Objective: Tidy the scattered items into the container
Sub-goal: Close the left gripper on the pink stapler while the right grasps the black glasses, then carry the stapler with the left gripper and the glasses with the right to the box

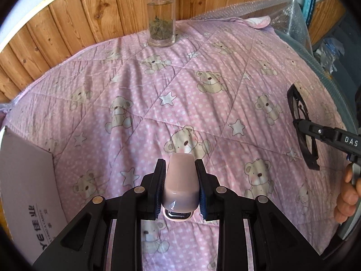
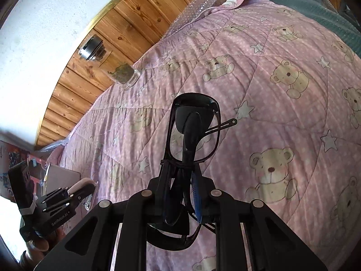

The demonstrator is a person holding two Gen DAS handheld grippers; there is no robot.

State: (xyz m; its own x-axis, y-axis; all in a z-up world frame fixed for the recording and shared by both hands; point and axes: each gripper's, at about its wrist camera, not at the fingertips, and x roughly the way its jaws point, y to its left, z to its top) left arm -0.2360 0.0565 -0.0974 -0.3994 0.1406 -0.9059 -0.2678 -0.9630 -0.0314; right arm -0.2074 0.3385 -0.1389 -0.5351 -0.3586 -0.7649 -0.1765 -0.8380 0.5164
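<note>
My left gripper (image 1: 179,164) is shut on a small pink stapler-like object (image 1: 179,185), held above the pink bear-print quilt (image 1: 180,90). The right wrist view shows that left gripper (image 2: 74,192) low on the left with the pink object (image 2: 82,186) between its fingers. My right gripper (image 2: 180,169) is shut on folded black-framed glasses (image 2: 194,131), which stick up past the fingertips. From the left wrist view, the right gripper (image 1: 302,124) and the glasses (image 1: 301,133) hover at the right edge. A cardboard box (image 1: 27,180) sits at the quilt's left.
A glass bottle with tea leaves (image 1: 161,27) stands at the far edge by the wooden wall panelling (image 1: 79,22); it also shows as the bottle (image 2: 124,74) in the right wrist view. Bubble wrap (image 1: 291,15) lies at the far right. A hand (image 1: 347,194) grips the right tool.
</note>
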